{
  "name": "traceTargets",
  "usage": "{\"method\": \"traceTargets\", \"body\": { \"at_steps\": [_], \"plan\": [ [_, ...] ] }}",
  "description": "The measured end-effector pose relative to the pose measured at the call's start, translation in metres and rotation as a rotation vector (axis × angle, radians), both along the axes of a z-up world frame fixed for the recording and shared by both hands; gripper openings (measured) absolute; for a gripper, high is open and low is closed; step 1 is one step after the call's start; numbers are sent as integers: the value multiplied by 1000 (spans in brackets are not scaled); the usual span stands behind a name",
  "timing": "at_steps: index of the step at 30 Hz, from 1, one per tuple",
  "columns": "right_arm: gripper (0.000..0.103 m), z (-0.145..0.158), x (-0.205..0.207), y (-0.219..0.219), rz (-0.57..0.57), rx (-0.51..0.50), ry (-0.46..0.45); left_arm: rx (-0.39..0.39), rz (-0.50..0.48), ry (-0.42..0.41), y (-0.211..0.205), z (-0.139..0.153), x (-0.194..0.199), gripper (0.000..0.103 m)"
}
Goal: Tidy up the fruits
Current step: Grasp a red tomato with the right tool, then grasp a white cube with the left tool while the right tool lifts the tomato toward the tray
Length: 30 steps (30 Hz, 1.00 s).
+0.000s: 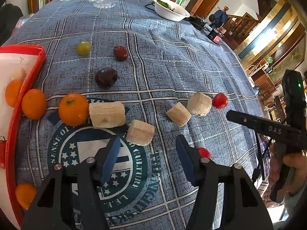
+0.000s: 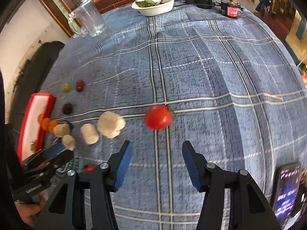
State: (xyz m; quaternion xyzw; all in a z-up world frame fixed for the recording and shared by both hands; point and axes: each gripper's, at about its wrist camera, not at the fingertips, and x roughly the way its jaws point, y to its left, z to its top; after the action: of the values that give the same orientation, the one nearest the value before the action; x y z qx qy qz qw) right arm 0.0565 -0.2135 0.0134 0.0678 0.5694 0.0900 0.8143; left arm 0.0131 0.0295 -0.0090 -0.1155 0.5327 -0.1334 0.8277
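Fruit lies scattered on a blue plaid tablecloth [image 1: 172, 67]. My left gripper [image 1: 147, 149] is open and empty, just short of a banana chunk [image 1: 140, 132]; another chunk [image 1: 107, 115] touches an orange [image 1: 73, 108]. A red-rimmed white tray [image 1: 25, 88] at the left holds oranges and a tomato. My right gripper [image 2: 157, 153] is open and empty, a little short of a red tomato [image 2: 158, 117]. Two more banana chunks [image 1: 199, 103] lie beside that tomato [image 1: 220, 101]. A small tomato [image 1: 204, 152] sits behind my left gripper's right finger.
A dark plum [image 1: 106, 77], a red date [image 1: 120, 52] and a green grape [image 1: 84, 48] lie further back. A glass mug [image 2: 87, 20], a white bowl of greens [image 2: 155, 2] and black devices [image 2: 230, 7] stand at the far edge. A phone [image 2: 286, 191] lies at right.
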Motion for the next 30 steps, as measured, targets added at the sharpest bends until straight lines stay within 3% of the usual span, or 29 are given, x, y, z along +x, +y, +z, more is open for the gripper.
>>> {"method": "traceTargets", "body": {
  "at_steps": [8, 11, 15, 17, 30],
  "plan": [
    [52, -11, 27, 11, 41, -68, 2, 8, 11, -1, -2, -4, 5, 45],
    [40, -14, 33, 19, 65, -115, -5, 10, 11, -2, -5, -4, 9, 45],
    [37, -14, 32, 23, 75, -137, -17, 29, 6, -5, -6, -4, 10, 34],
    [37, -13, 30, 21, 73, -119, -17, 29, 14, -4, -3, -5, 10, 28],
    [37, 22, 0, 18, 87, -7, -61, -45, 20, 1, 8, -1, -8, 28]
  ]
}}
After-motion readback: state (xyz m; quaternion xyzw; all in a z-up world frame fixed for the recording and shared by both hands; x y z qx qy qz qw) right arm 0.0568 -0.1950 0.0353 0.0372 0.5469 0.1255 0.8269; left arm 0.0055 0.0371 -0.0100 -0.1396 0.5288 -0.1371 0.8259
